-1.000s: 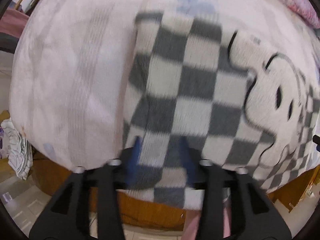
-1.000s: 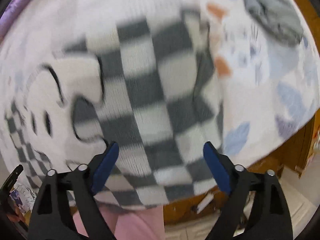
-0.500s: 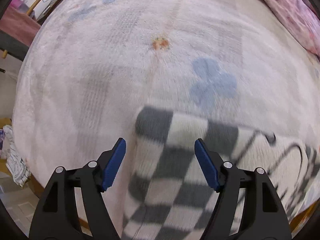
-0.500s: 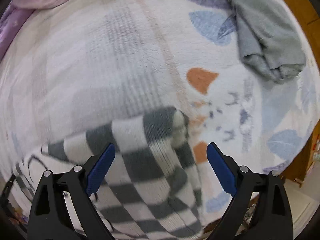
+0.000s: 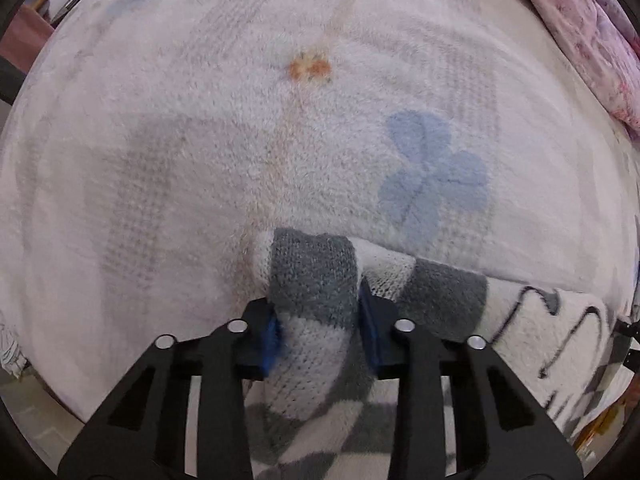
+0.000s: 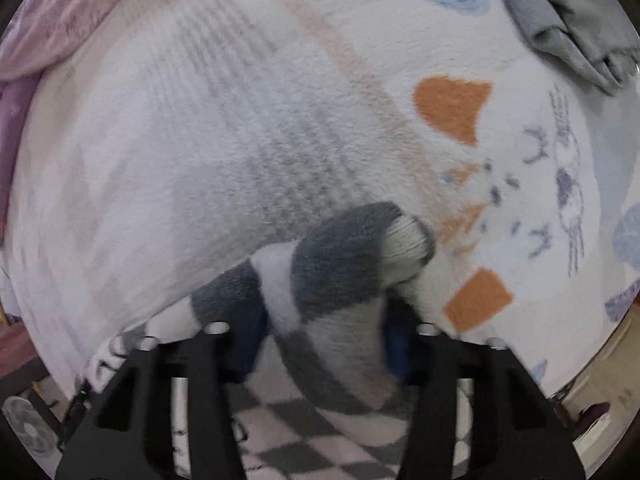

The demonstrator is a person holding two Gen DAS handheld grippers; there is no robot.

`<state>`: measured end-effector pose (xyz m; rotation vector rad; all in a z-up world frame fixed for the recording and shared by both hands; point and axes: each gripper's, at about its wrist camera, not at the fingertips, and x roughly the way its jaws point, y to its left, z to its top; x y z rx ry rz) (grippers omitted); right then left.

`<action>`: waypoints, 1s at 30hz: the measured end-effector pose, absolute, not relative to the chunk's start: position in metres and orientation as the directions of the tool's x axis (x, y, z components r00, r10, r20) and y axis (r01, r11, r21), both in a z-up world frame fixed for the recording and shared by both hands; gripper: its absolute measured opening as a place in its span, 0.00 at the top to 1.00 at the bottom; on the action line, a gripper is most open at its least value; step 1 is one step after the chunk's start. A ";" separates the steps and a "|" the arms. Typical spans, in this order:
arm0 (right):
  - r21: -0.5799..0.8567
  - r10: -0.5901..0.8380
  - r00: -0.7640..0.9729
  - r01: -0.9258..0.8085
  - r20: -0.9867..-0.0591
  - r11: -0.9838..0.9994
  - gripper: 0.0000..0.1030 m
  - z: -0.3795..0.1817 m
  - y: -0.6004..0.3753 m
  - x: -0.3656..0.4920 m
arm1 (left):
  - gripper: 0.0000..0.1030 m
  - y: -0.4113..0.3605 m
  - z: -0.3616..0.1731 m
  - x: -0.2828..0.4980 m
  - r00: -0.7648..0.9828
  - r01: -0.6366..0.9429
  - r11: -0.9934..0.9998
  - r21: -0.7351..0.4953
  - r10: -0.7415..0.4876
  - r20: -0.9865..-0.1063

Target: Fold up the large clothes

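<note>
A grey-and-white checkered knit sweater (image 5: pixel 432 292) with a black-outlined cartoon print lies at the near edge of a fleece-covered bed (image 5: pixel 280 152). My left gripper (image 5: pixel 320 332) is shut on the sweater's far left corner, with cloth bunched between the blue pads. My right gripper (image 6: pixel 324 340) is shut on the sweater's (image 6: pixel 340 264) far right corner, beside a ribbed cuff. The rest of the sweater drapes below both grippers, toward the bed's near edge.
A crumpled grey garment (image 6: pixel 568 28) lies at the bed's far right. A pink quilt (image 5: pixel 592 36) lies along the back, seen also in the right wrist view (image 6: pixel 52 24). A floor fan (image 6: pixel 28 428) stands below the bed on the left.
Both grippers were open half a second ago with the sweater edge between the fingers. Now both have closed on its far corners and the cloth bunches up.
</note>
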<state>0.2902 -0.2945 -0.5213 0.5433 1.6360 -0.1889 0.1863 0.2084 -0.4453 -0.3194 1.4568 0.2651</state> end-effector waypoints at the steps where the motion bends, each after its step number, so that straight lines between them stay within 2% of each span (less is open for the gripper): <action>1: 0.218 0.266 -0.036 0.476 -0.963 0.852 0.63 -0.517 -0.302 0.288 | 0.71 0.210 -0.440 0.186 0.102 -0.381 0.923 -0.061 -0.024 -0.995; 4: 0.282 0.314 0.019 0.493 -0.949 0.823 0.64 -0.505 -0.313 0.285 | 0.71 0.217 -0.423 0.187 0.127 -0.419 0.902 -0.100 -0.051 -0.991; 15: 0.371 0.360 0.124 0.507 -0.925 0.778 0.64 -0.457 -0.318 0.292 | 0.72 0.210 -0.364 0.205 0.234 -0.349 0.926 -0.142 -0.061 -0.970; 26: 0.439 0.361 0.254 0.426 -0.897 0.791 0.64 -0.414 -0.304 0.412 | 0.72 0.192 -0.319 0.318 0.372 -0.221 0.967 -0.124 -0.034 -0.928; 27: 0.436 0.359 0.252 0.418 -0.899 0.797 0.62 -0.416 -0.303 0.423 | 0.71 0.192 -0.322 0.334 0.373 -0.219 0.968 -0.122 -0.033 -0.927; 28: 0.417 0.351 0.230 0.408 -0.908 0.812 0.54 -0.422 -0.301 0.437 | 0.66 0.194 -0.326 0.343 0.366 -0.226 0.967 -0.121 -0.031 -0.930; 29: 0.362 0.314 0.181 0.417 -0.932 0.834 0.45 -0.430 -0.299 0.448 | 0.61 0.193 -0.332 0.350 0.346 -0.235 0.967 -0.103 -0.016 -0.938; 30: 0.260 0.234 0.113 0.454 -0.966 0.852 0.41 -0.437 -0.299 0.455 | 0.52 0.189 -0.340 0.358 0.315 -0.230 0.972 -0.043 0.033 -0.948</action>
